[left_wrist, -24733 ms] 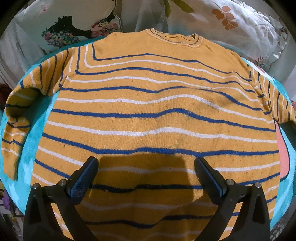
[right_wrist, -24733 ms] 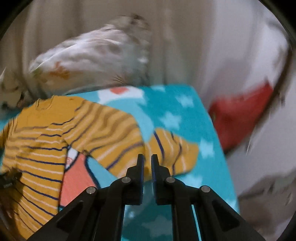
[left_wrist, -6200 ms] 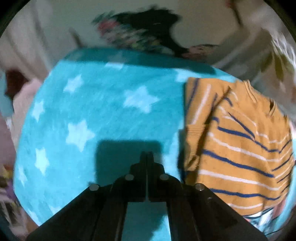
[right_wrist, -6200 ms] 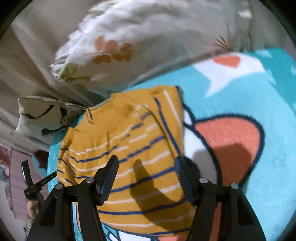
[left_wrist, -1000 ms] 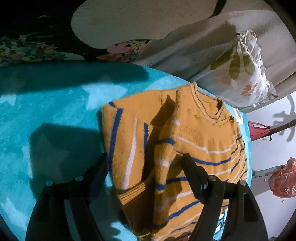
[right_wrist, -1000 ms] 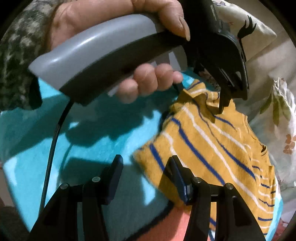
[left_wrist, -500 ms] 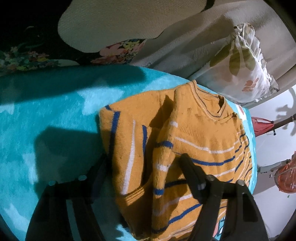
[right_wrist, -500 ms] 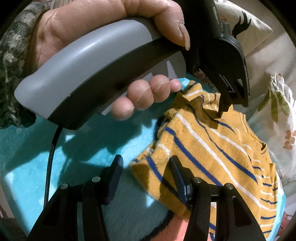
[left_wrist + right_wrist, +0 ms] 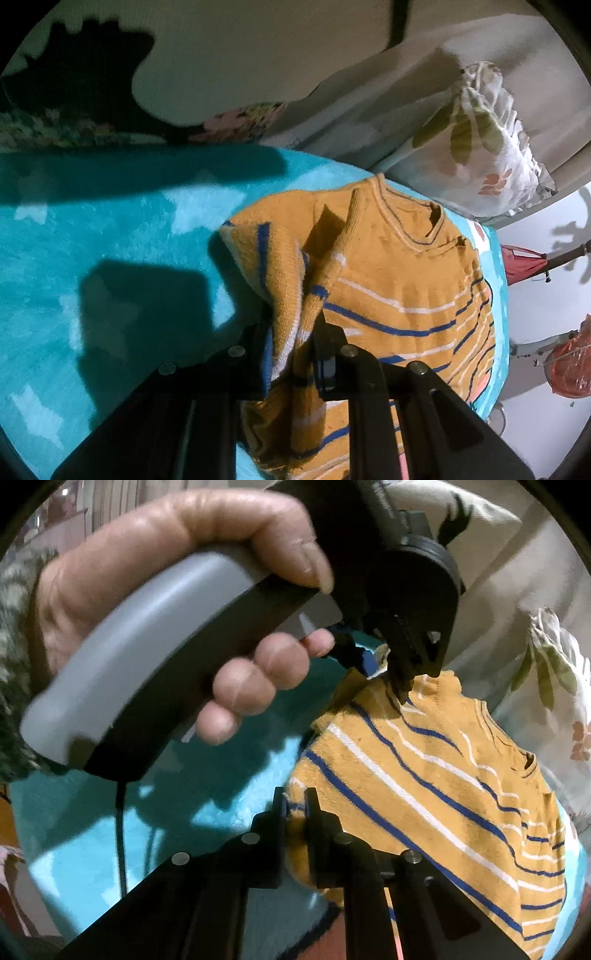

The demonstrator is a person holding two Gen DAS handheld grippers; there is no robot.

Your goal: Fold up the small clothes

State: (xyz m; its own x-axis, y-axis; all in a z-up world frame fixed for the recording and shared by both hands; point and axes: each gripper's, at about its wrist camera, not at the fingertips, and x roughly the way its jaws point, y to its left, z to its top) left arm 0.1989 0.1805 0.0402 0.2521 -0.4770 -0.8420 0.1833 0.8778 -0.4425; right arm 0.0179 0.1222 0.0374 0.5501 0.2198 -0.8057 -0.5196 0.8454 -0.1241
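An orange sweater [image 9: 399, 280] with blue and white stripes lies partly folded on a teal star blanket [image 9: 92, 251]. My left gripper [image 9: 291, 332] is shut on the sweater's folded left edge, which bunches up between the jaws. My right gripper [image 9: 294, 808] is shut on the sweater's [image 9: 436, 775] lower left corner. In the right wrist view the left gripper [image 9: 384, 672] and the hand holding it fill the upper left, its tip pinching the sweater edge near the collar side.
A white leaf-print pillow [image 9: 476, 147] and a dark floral pillow [image 9: 74, 125] lie at the far edge of the blanket. Red bags [image 9: 569, 362] hang off to the right. A cable [image 9: 120, 834] hangs from the left gripper's handle.
Both grippers have closed on the sweater's left edge; half a second ago both stood open around it. The fabric is now lifted and bunched between the jaws.
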